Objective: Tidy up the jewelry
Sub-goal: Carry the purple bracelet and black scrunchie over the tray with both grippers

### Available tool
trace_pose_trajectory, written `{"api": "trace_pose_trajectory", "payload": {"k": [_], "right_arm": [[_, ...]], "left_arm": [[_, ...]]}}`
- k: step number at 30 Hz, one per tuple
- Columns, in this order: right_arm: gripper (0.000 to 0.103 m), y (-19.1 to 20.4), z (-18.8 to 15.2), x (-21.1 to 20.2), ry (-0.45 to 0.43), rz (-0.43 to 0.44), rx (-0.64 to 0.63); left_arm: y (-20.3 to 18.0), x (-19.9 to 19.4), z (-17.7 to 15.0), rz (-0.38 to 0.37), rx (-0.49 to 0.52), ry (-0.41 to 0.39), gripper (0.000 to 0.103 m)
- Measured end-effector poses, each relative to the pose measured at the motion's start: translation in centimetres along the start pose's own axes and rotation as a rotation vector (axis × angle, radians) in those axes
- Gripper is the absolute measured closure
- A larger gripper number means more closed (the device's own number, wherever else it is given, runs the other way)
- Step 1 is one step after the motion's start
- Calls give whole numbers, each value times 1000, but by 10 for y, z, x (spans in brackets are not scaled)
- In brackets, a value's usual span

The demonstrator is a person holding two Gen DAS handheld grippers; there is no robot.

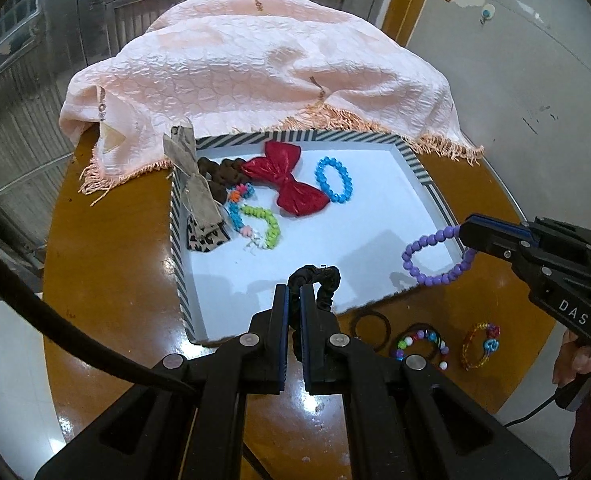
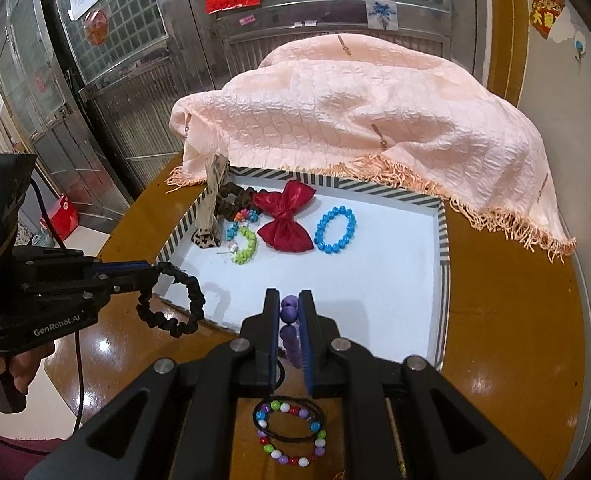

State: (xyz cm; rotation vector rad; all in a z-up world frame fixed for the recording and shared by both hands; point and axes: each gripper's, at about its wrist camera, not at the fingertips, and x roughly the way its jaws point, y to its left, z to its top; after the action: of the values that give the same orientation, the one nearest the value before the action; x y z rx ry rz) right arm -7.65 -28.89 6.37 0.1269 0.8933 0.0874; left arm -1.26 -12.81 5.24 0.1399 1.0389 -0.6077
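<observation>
Left gripper (image 1: 293, 304): clamped on a black scrunchie (image 1: 315, 280), held over the near edge of the striped tray (image 1: 415, 160), at 6 o'clock, presumably for dropping inside. Right gripper (image 2: 289, 320): pinching a purple bead bracelet (image 1: 435, 256), its loop hanging over the tray's 4 o'clock corner. Already in the tray, grouped toward 11 o'clock: red bow (image 1: 285, 186), blue bracelet (image 1: 334, 179), green bracelet (image 1: 265, 224). Awaiting sorting on the table (image 1: 115, 220): multicoloured bead bracelet (image 2: 291, 434), black hair tie (image 1: 371, 326).
</observation>
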Motion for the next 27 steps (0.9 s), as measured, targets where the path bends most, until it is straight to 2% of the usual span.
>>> {"api": "trace_pose_trajectory", "payload": {"k": [14,27], "right_arm": [[93,-16,19,30,42,-5,5],[93,-55,43,95,145,-14,0]], "left_arm": [[19,24,16,-2,-67,31,103],[39,69,19,44,-134,126,103]]}}
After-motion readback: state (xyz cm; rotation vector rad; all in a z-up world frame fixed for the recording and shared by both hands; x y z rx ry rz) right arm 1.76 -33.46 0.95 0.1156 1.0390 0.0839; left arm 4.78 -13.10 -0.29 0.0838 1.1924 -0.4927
